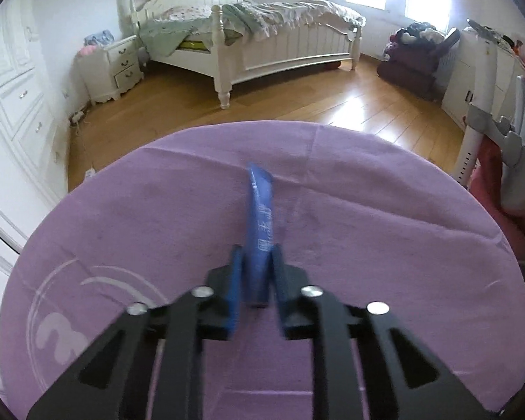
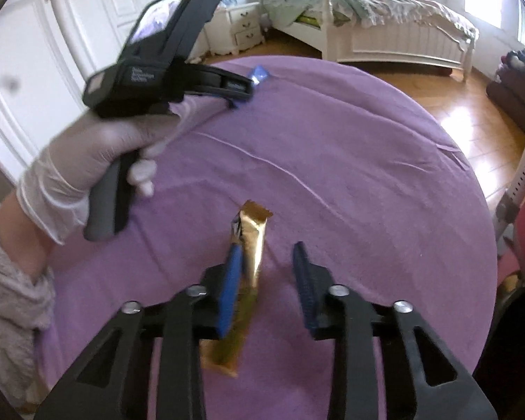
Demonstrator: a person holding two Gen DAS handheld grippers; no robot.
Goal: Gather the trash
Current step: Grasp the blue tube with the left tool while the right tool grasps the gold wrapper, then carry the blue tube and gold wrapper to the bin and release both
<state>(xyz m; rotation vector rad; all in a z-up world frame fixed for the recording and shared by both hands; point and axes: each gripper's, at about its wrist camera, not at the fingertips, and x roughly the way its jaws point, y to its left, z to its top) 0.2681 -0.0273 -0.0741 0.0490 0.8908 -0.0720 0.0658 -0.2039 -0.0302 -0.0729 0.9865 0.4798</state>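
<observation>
Foil-ish stuff, both of these, so super light and crinkly, probably a bit slick. Left gripper [image 1: 257, 255] is pinched on the blue sachet [image 1: 260, 217], which sticks up mid-frame over the purple cloth [image 1: 385, 245]. Right gripper [image 2: 266, 262] is wide apart, with the gold sachet [image 2: 250, 255] lower centre, leaning on its left finger. I'd squeeze that one mid-body across the flat faces, since the ends look floppy.

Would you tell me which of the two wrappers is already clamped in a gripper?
The blue wrapper: the left gripper is shut on it. The gold wrapper only lies between the open fingers of the right gripper, touching one pad.
</observation>
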